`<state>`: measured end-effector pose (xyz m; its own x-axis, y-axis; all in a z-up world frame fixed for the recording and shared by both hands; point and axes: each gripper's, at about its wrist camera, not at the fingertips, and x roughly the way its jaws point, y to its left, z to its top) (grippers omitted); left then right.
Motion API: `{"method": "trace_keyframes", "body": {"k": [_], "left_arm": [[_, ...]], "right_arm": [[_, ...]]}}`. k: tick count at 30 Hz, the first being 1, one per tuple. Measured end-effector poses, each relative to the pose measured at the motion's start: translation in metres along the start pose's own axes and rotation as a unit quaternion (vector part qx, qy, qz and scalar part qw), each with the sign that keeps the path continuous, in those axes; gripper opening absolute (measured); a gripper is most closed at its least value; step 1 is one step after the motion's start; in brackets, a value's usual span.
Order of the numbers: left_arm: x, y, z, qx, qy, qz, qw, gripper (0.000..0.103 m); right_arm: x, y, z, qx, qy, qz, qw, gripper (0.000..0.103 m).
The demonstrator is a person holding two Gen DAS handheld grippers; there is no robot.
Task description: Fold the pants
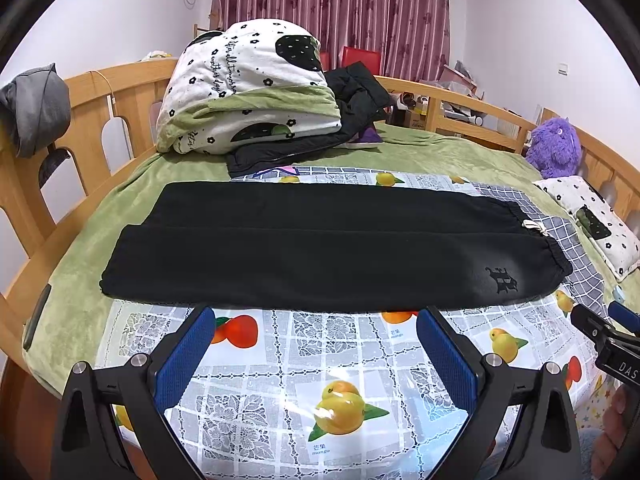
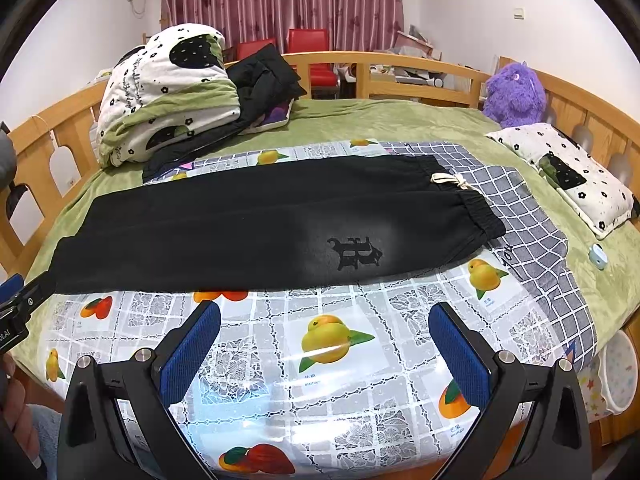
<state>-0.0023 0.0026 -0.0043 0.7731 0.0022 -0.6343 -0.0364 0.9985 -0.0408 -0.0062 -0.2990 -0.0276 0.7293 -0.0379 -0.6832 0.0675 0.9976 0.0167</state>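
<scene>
Near strip of the bed lay free; the far left was crowded.
Fruit-print cloth [image 2: 320, 360] ran bare between both spread claws and the pants [image 2: 240, 228]. Behind them, a folded quilt [image 1: 248, 88] and dark jacket [image 1: 320, 132] blocked the far left; a pillow [image 2: 568, 176] and purple plush toy [image 2: 516, 94] stood along the right rail.

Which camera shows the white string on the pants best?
The right wrist view. There the white drawstring lies in plain sight at the waistband of the black pants, knot and loose ends visible. The left wrist view shows only a small bit of it, far off near the picture's right side.
</scene>
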Motion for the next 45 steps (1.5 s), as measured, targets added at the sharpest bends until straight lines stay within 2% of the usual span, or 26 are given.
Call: {"method": "trace_keyframes", "body": {"k": [45], "left_arm": [[-0.0022, 0.0008, 0.0009, -0.003, -0.002, 0.002, 1.0000, 0.101]], "right_arm": [[0.0005, 0.0034, -0.0013, -0.006, 0.002, -0.001, 1.000, 0.102]]}}
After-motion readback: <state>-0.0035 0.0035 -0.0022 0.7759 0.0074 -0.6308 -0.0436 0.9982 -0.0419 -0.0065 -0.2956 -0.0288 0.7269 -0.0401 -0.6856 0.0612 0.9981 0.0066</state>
